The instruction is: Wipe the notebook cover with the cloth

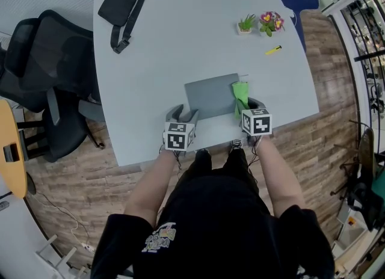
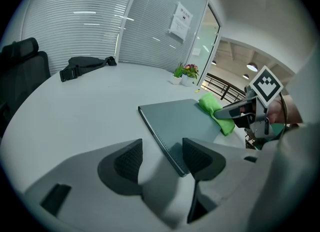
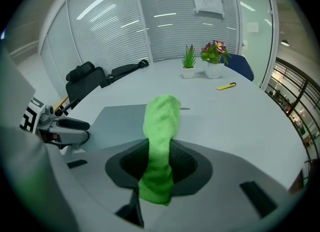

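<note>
The right gripper (image 3: 159, 163) has its fingers closed on the green cloth (image 3: 161, 121). The cloth sticks out ahead of the fingertips, and a short end hangs behind them. Its far end lies over the right edge of the grey notebook (image 1: 210, 96), which lies flat on the pale grey table (image 1: 180, 49) just ahead of both grippers.

The left gripper (image 2: 161, 158) has its fingers apart and holds nothing. The notebook's near left corner lies just before its right finger, with bare tabletop in front of its left one. Whether that finger touches the cover cannot be told.

Well beyond the right fingers stand two small potted plants (image 3: 189, 65), one green and one in flower, with a yellow pen-like object (image 3: 226, 86) to their right. Far beyond the left fingers a black bag (image 2: 85, 66) lies at the table's far edge, and a black office chair (image 1: 42, 73) stands off to their left.
</note>
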The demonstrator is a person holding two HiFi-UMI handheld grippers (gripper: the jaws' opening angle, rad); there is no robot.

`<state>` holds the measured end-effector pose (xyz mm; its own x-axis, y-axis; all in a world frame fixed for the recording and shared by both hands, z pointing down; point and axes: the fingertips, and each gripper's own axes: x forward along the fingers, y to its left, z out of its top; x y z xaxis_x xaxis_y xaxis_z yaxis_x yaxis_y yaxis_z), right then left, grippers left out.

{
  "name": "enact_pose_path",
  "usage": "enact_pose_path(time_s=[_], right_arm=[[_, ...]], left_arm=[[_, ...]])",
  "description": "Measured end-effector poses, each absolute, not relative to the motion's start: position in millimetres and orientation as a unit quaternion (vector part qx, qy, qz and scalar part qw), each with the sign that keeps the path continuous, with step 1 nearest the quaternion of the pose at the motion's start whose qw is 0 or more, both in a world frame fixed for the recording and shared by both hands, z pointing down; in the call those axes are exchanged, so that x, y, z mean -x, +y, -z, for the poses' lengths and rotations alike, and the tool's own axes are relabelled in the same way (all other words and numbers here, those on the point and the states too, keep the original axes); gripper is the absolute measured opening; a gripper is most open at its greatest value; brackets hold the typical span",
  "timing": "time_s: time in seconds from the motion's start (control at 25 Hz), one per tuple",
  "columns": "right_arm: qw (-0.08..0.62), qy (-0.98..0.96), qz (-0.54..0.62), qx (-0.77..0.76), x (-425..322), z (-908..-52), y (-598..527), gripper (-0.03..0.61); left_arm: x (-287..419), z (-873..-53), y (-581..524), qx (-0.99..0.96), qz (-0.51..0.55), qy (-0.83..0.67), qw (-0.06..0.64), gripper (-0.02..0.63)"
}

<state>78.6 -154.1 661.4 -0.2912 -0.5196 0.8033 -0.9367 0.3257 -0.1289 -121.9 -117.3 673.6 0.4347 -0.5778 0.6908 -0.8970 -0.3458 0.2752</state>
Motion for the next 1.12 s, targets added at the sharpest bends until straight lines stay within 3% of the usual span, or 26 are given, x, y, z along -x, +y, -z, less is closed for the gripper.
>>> enact_pose_path(time_s=[0.52,0.84,1.12], right_arm=[[0.341,-0.745,-0.289,-0.496,-67.7,-650.0,-158.5,0.112],[0.323,-0.802,-0.264,-0.428,11.1,-625.0,-166.6,0.112],[0.352,-0.843,-0.241,-0.327,81.0,-633.2,-154.3,0.112]], left_arm=[[122.9,-674.5,-117.6,-0.783,-0.246,-0.471,0.323,0.252],[121.2,-674.4,-117.8,-0.783,-0.246,-0.471,0.324,0.252],[121.0,-673.9,-117.5,-0.782,-0.246,-0.471,0.325,0.252]])
